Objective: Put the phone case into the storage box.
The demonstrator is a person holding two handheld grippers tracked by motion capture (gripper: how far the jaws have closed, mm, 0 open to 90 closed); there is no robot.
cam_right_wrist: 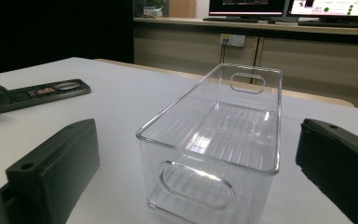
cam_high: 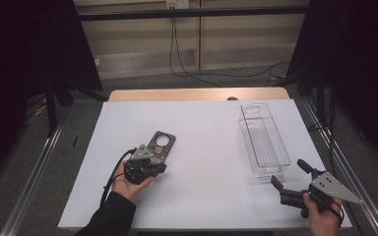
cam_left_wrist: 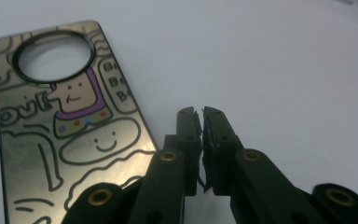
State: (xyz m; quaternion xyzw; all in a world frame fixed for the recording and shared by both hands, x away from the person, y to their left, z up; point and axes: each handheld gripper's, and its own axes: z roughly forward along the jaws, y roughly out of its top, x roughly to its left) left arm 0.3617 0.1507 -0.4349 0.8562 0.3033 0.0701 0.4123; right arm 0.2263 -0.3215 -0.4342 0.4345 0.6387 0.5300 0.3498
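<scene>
Where left gripper [cam_high: 150, 164] overlaps door hanger [cam_high: 160, 143], near end hidden (contact unclear)

Black grippers [cam_high: 145, 166] [cam_high: 289, 178] — grey three-cornered plates, brass screws, dark sleeve [cam_high: 109, 216].

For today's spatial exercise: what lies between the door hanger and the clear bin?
Nothing: in the high view, only bare white table cover separates the door hanger from the clear bin.

Lab: monitors [cam_right_wrist: 284, 7], black curtains [cam_high: 24, 49]
</scene>
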